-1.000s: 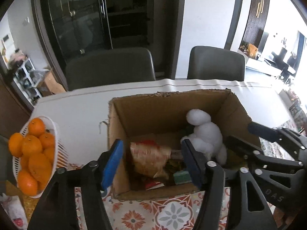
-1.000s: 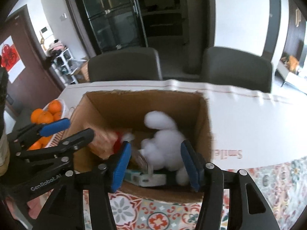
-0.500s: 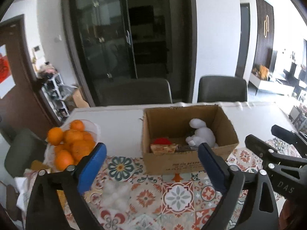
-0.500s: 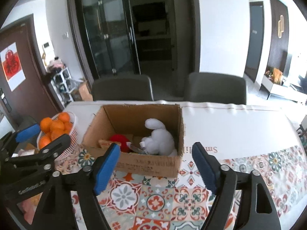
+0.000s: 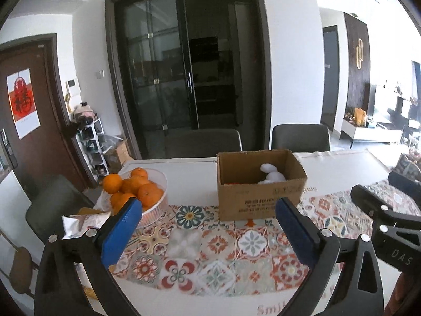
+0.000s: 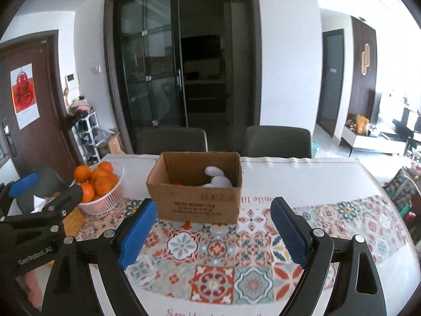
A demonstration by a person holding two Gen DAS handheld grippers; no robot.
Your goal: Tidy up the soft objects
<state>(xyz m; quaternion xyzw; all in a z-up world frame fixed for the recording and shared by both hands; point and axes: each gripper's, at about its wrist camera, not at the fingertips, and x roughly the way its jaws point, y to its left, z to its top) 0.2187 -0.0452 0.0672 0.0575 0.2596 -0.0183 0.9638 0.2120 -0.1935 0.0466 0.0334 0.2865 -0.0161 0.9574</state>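
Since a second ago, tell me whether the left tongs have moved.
Yes. The left tongs have backed away from the cardboard box: they were over its near rim, and patterned tablecloth now lies between. Their jaws have just been opening, empty.

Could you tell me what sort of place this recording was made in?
Most likely the dining area of a home. A table with a patterned tile-print cloth carries a basket of oranges and a cardboard box, dining chairs stand behind it, and a lounge opens on the right.
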